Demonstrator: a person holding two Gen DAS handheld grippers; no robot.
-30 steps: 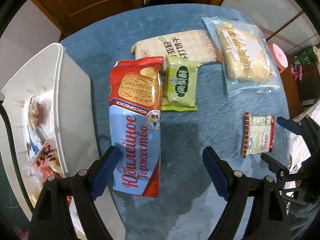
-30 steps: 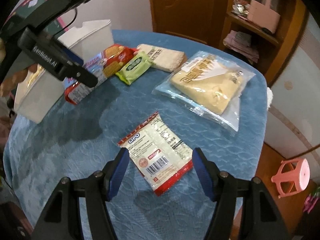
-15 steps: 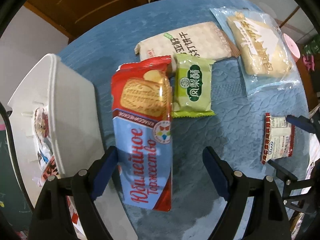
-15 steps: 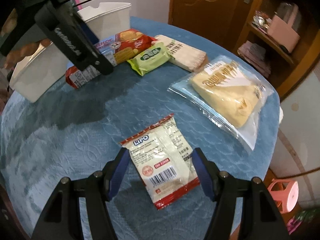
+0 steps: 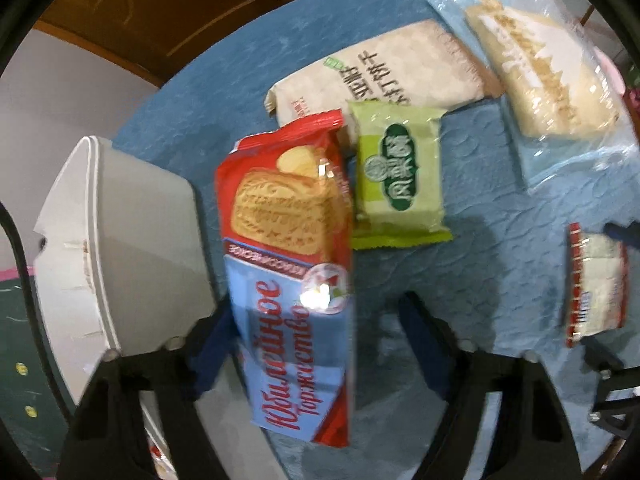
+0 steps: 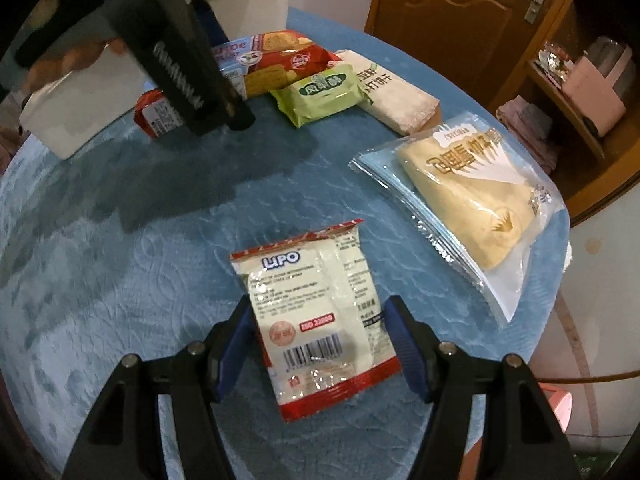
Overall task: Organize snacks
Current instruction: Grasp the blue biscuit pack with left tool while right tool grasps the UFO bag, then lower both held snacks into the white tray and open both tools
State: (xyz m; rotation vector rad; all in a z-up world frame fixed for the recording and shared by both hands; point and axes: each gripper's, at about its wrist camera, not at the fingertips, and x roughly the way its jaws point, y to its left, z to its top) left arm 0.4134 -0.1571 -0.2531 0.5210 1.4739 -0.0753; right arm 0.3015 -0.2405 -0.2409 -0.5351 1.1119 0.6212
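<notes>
Five snack packs lie on a round table under a blue quilted cloth (image 6: 120, 264); a wooden door (image 6: 444, 12) stands behind. Left gripper (image 5: 316, 344), jaws closing, straddles the red-and-blue biscuit pack (image 5: 292, 280) beside the white bin (image 5: 132, 248), not yet pinching. Right gripper (image 6: 320, 348), unclenched, brackets the red-edged LiPO wafer pack (image 6: 320, 320).

Each hand-held gripper (image 6: 320, 344) has black arms, silver screws, blue pads (image 6: 404, 344), and blurred, perhaps white, lettering.
</notes>
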